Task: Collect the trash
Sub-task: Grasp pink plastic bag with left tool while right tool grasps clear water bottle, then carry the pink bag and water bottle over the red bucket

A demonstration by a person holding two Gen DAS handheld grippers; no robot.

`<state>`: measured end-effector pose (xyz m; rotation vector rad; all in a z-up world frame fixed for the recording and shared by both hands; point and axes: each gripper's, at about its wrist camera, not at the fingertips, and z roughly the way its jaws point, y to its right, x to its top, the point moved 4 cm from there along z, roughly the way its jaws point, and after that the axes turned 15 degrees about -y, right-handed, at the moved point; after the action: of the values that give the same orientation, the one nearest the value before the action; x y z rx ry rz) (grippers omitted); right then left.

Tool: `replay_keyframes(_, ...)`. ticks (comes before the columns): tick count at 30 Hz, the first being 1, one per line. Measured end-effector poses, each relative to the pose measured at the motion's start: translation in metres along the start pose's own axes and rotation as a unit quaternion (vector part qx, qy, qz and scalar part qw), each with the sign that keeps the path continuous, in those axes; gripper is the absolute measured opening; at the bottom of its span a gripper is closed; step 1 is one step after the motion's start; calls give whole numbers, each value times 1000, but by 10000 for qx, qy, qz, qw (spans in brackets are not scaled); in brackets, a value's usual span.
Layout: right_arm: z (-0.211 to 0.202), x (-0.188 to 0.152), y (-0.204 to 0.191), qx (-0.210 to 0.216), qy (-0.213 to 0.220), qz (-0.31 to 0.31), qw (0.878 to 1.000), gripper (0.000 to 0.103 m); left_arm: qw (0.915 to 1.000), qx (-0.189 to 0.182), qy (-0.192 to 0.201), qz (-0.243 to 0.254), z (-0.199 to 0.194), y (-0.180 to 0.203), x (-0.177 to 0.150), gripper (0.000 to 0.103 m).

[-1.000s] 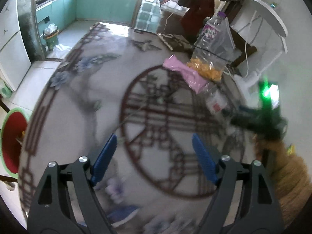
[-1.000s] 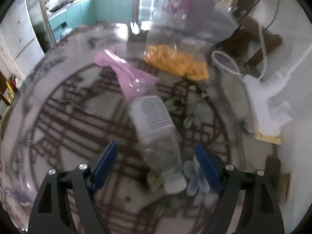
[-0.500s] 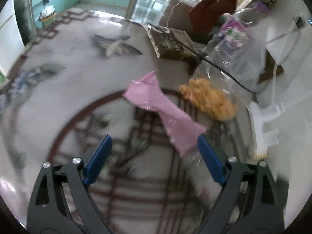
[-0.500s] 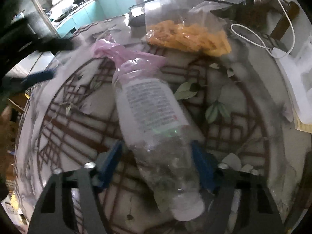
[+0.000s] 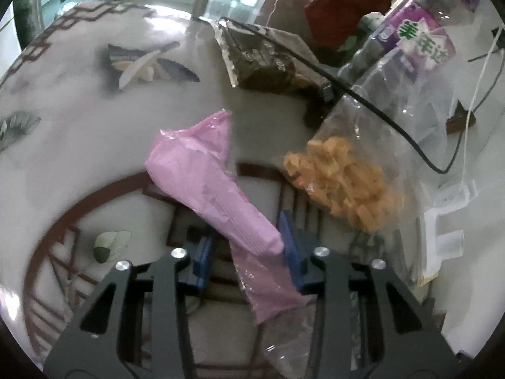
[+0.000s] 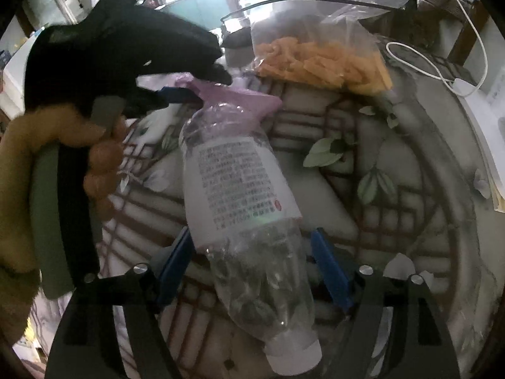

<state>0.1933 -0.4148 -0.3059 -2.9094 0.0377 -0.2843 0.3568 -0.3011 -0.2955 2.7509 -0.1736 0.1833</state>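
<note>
Left hand-held gripper (image 5: pixel 246 252): blue pads narrowed around the lower end of the pink plastic bag (image 5: pixel 217 186); right pad touches the bag, left pad sits just beside it; a firm pinch cannot be confirmed.
Pink plastic bag: crumpled, lying on the desk (image 5: pixel 79 132) toward its far right part; one end runs under the base of the bottle in the right wrist view.
Right hand-held gripper (image 6: pixel 252 268): pads set wide, one on each side of the plastic bottle (image 6: pixel 243 195); left pad at the bottle wall, right pad apart from it; not clamped.
Plastic bottle: clear, white label, white cap toward the camera, lying on its side on the desk.
Clear bag of orange pieces (image 6: pixel 322 60): just beyond the bottle, near the far right edge.
Black cable (image 5: pixel 378 110): crosses over that clear bag.
Upright bottle with purple label (image 5: pixel 419 44): behind the clear bag.
Brown packet (image 5: pixel 268 60): at the far edge.
Person's hand (image 6: pixel 98 154): grips the left tool's handle.
</note>
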Motion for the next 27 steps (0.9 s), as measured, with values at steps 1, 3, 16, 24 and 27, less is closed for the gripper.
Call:
replay_keyframes(1,2,2,-1,16,-27,-15,10000,75,10000,36,21,27,-3,-3,-1,22)
replay_keyframes(3,4,1,-8,-95,-88,-113,9999,57,9998,104,132,54,-16,-9,-3,20)
replay_keyframes(16,-54,-54,-80,55,73,-163,9998,55,9882,866,743,1024,-146,-39,-112,19)
replay_keyframes(24,-93,-100,-142,99,326,-424,9985,55,9864,783,997,1048,-215,-68,-193,19)
replay_keyframes(27,-106,-112,-166,84,460,-543,9974,55,9858,724,1091,1050,-227,-74,-215,19)
